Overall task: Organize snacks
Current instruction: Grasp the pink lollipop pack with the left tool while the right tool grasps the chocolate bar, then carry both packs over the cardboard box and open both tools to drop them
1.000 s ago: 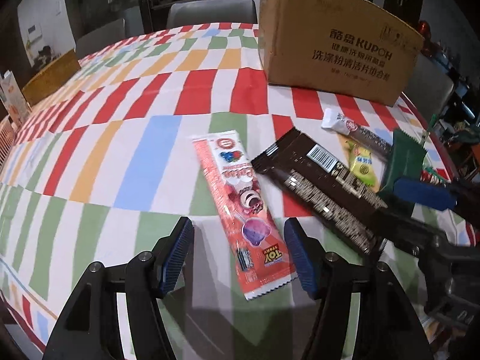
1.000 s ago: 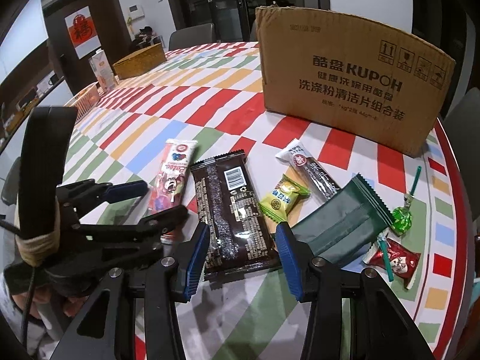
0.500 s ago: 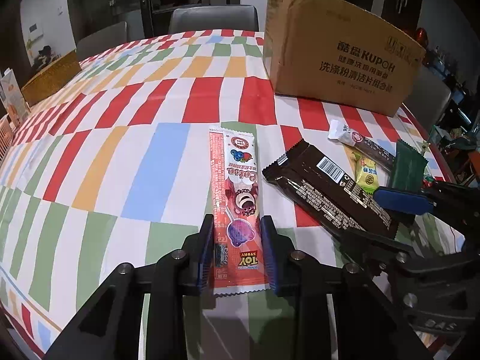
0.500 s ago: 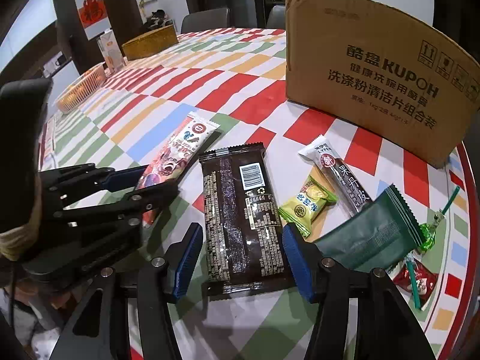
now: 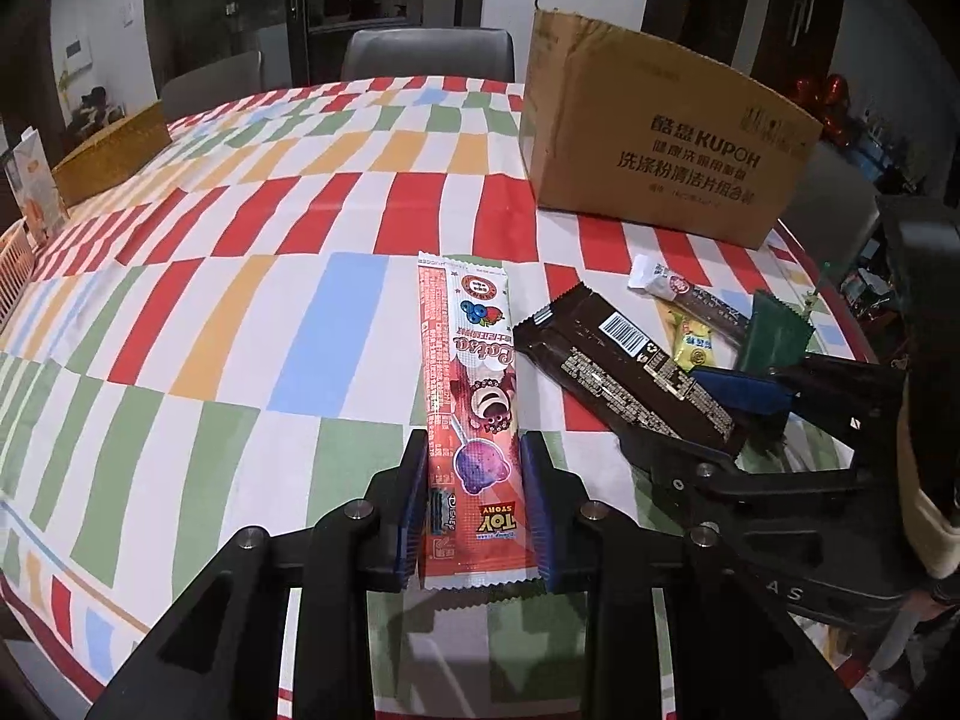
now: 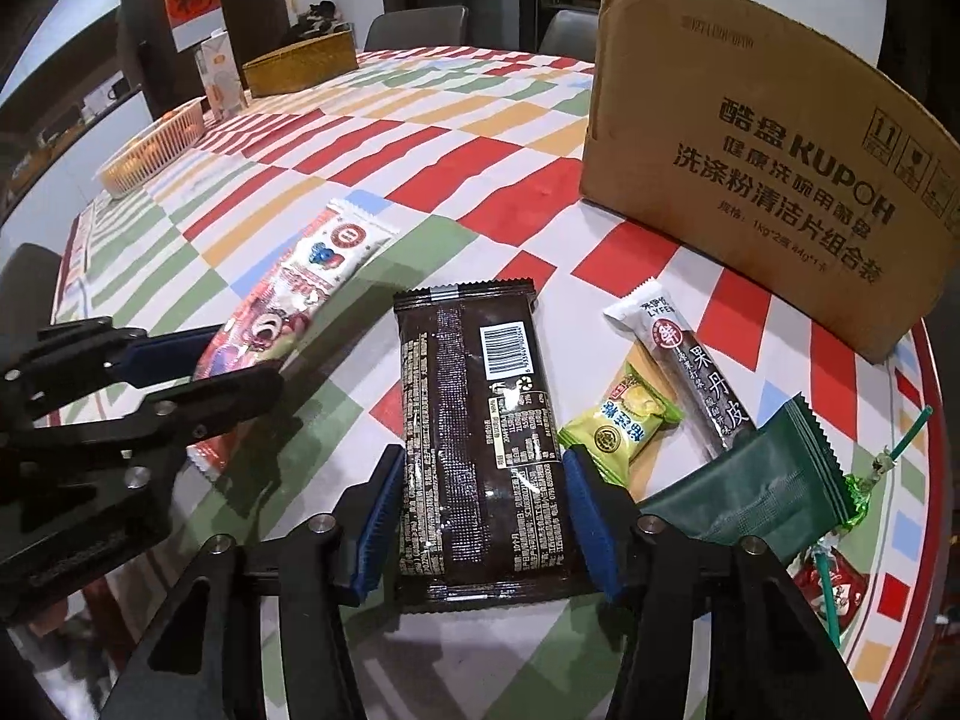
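Both views are evenly lit from overhead indoor lighting; the tablecloth (image 5: 240, 300) is bright, while the room behind is dim. Soft shadows lie beneath the gripper frames. Glare spots show on the glossy dark brown wrapper (image 6: 480, 438) and the pink lollipop packet (image 5: 474, 408). Fisheye distortion bends the table edge and the cardboard box (image 6: 768, 168); black vignetting fills the corners. Central focus is sharp; the background is slightly soft.

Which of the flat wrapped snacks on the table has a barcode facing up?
The long dark brown foil packet between the right tool's fingers: a white barcode near its far end. The pink lollipop packet and small yellow packet show none.
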Demonstrator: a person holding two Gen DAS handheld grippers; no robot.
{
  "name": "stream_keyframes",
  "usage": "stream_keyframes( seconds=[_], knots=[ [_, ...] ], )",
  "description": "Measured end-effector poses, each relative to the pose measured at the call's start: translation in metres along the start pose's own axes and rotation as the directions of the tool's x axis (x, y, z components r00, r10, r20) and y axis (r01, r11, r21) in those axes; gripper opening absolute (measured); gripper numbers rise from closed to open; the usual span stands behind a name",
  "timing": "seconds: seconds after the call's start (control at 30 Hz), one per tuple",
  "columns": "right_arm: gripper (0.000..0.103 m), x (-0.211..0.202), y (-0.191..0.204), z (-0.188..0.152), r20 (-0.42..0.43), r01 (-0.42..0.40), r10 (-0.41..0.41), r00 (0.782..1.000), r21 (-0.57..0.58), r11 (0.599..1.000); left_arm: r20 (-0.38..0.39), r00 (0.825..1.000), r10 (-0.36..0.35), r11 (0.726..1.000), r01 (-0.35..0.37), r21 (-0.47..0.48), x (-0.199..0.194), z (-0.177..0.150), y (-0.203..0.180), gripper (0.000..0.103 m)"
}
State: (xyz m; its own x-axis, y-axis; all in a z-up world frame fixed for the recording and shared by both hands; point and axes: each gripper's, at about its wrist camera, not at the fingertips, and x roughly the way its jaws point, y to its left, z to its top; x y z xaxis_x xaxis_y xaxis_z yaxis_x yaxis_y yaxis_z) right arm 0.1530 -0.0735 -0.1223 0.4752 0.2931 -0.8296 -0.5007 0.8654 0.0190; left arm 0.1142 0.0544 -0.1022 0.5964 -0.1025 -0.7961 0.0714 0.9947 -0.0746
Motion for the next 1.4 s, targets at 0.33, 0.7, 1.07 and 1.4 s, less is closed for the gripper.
stream_keyframes(
  seconds=[0.33, 0.7, 1.07, 1.4],
  knots=[
    [0.052, -0.029, -0.007, 0.0, 0.073, -0.028, 0.024, 0.997, 0.055, 0.998, 0.061, 0.998, -0.023, 1.0, 0.023, -0.001, -0.025, 0.008, -0.007, 0.03],
    [0.052, -0.089, -0.028, 0.008, 0.227, 0.007, -0.035, 0.973, 0.122, 0.992, 0.182, 0.981, -0.066, 0.997, 0.06, 0.042, -0.062, 0.038, -0.032, 0.03],
    [0.052, -0.139, -0.063, 0.025, 0.352, 0.074, -0.138, 0.926, 0.191, 0.979, 0.269, 0.956, -0.113, 0.991, 0.089, 0.098, -0.074, 0.084, -0.059, 0.03],
    [0.052, -0.161, -0.1, 0.055, 0.397, 0.147, -0.225, 0.89, 0.217, 0.965, 0.288, 0.947, -0.14, 0.985, 0.102, 0.143, -0.065, 0.146, -0.075, 0.03]
  ],
)
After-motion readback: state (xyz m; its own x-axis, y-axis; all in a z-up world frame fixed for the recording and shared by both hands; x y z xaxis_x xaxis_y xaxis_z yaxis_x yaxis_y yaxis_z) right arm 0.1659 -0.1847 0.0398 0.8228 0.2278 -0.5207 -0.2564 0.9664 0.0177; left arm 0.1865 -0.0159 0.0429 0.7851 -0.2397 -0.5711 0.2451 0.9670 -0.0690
